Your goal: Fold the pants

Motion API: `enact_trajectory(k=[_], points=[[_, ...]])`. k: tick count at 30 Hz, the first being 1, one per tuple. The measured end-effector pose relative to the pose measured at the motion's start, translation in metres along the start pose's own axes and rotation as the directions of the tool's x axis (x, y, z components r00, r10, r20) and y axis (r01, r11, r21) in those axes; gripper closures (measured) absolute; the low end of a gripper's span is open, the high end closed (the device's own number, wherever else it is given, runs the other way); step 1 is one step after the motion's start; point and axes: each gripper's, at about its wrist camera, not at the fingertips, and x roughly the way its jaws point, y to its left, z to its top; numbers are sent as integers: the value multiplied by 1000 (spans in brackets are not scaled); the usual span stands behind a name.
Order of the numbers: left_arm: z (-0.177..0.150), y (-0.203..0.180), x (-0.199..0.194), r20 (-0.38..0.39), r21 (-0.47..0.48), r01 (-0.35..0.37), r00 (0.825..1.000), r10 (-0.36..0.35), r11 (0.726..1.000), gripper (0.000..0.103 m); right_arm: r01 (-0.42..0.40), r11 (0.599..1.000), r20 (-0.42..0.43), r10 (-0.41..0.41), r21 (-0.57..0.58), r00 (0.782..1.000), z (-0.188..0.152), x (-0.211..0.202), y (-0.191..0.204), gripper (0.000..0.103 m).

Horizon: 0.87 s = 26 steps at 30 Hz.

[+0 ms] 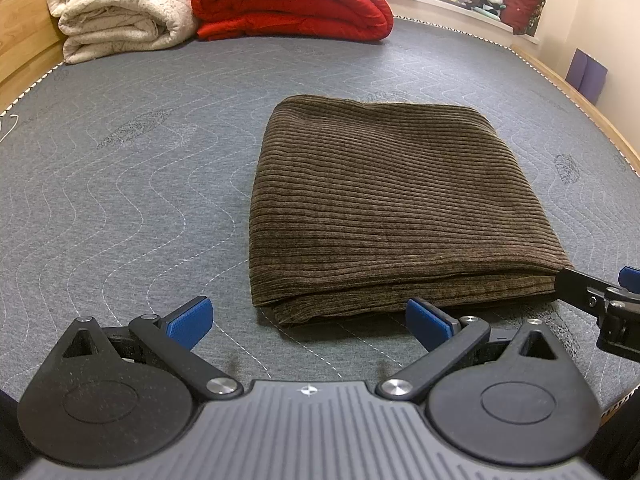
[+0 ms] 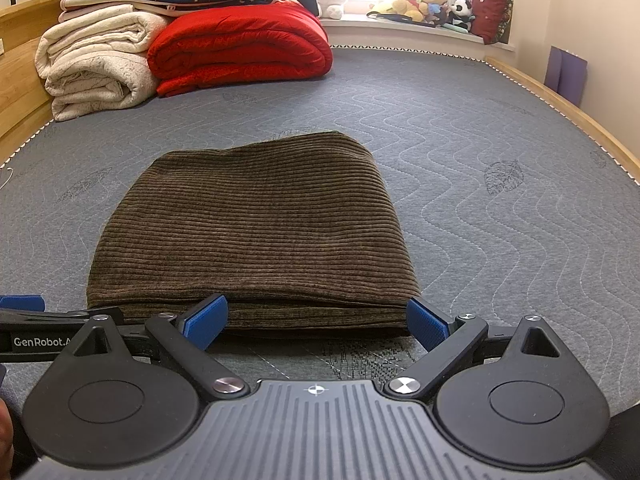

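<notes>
Grey quilted mattress [image 2: 480, 128], folded brown pants [image 2: 256, 232], red quilt [image 2: 240, 44]

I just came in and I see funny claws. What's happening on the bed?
A person holds two grippers over the grey mattress. The brown corduroy pants lie folded in a neat rectangle. The left gripper and right gripper are both open at its near edge, holding nothing. The folding looks about done.

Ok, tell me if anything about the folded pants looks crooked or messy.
Nothing stands out. The brown corduroy pants lie as a compact stack on the grey mattress, layers aligned at the near edge. Both claws, left and right, are open and empty.
</notes>
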Motion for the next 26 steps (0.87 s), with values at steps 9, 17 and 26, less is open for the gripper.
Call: enact_trajectory(k=[9, 17, 26], points=[[0, -2, 0, 3, 0, 1, 1000, -1, 1000, 0, 0, 1000, -1, 0, 0, 1000, 0, 0, 0, 7], [0, -2, 0, 8, -1, 1, 1000, -1, 1000, 0, -1, 1000, 0, 1, -1, 1000, 0, 0, 0, 7], [-2, -2, -2, 18, 7, 6, 1000, -6, 1000, 0, 0, 1000, -1, 0, 0, 1000, 0, 0, 0, 7]])
